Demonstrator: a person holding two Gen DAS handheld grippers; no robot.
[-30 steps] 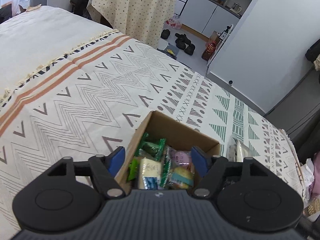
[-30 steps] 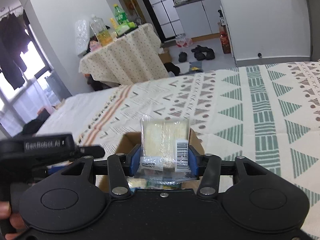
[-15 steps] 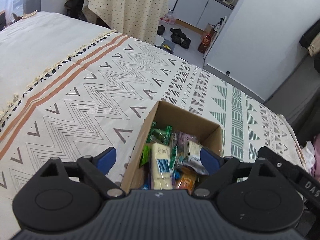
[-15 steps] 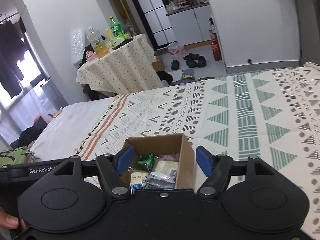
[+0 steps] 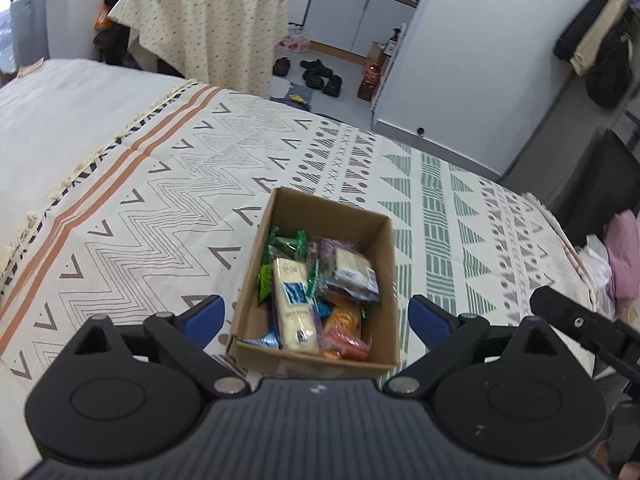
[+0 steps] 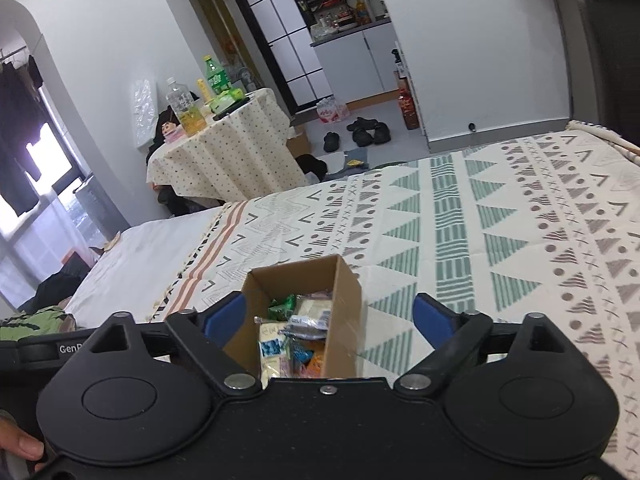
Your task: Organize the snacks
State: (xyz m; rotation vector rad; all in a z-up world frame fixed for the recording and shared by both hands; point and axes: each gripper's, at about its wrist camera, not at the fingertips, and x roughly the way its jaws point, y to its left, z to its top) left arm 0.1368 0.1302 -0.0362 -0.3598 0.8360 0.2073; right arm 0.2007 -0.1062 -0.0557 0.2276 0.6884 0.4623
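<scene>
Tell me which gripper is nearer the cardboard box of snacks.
Hard to call; the left, at a guess. The left gripper hangs open above the cardboard box, fingers spread wider than it. The right gripper is open too, apparently set back on the box's near right side.

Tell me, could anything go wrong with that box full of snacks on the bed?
Maybe. The cardboard box sits on a soft patterned blanket, so a bump from the left gripper or right gripper, both open and close by, might tip it. The clear cracker packet lies loosely on top of the pile and could slide out if the box tilts.
</scene>
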